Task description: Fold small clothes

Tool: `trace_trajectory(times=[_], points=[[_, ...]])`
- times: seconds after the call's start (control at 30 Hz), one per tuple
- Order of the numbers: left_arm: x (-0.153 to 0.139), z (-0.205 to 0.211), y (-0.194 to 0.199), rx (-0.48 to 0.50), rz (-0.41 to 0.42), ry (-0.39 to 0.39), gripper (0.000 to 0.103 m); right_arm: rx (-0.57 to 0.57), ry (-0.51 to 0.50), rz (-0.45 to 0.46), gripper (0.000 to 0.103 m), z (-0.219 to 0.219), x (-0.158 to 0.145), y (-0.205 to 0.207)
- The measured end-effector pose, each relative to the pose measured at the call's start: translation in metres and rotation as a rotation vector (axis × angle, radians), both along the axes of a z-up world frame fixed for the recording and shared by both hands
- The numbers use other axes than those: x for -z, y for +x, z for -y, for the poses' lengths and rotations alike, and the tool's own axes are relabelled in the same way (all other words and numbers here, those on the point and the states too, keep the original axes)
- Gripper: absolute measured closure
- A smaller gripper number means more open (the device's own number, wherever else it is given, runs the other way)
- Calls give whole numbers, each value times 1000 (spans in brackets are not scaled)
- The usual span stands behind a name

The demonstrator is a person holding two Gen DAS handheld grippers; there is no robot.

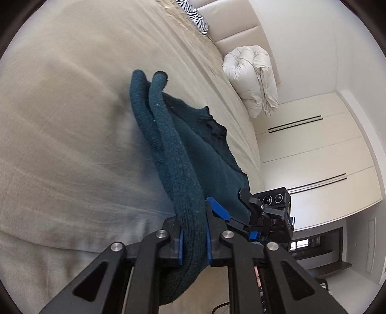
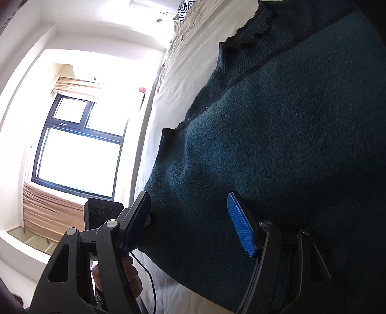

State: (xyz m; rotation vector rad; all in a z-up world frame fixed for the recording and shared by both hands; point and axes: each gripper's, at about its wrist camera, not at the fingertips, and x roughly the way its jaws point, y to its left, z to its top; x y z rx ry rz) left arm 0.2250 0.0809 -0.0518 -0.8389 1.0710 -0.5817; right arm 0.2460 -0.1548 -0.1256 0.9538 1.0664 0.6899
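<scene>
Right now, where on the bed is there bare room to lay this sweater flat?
Bare bedsheet lies beyond the sweater, reaching toward the zebra-print pillow. The near edge is crowded: the left gripper pinches a sweater fold, the right gripper hangs open over its body.

- A beige bed (image 1: pixel 72 120) fills the room.
- A rolled white duvet (image 1: pixel 251 79) rests against the padded headboard (image 1: pixel 231 21).
- A zebra-print pillow (image 1: pixel 193 14) lies nearby.
- A bright window (image 2: pixel 79 147) sits above cream wardrobe doors (image 1: pixel 320 149).
</scene>
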Motion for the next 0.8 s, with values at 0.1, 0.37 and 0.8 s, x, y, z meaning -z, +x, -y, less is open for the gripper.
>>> trace_trajectory(times=[0.1,0.37,0.8], points=[[-27,26,6,39,42,42,89,56,87,0,37,29,-2,-3],[-61,150,28,208,138,174,89,232,315,17,21,137,-3,-16],[-6,267,24,363,129,191,46,188,254,-45,20,182,0,10]])
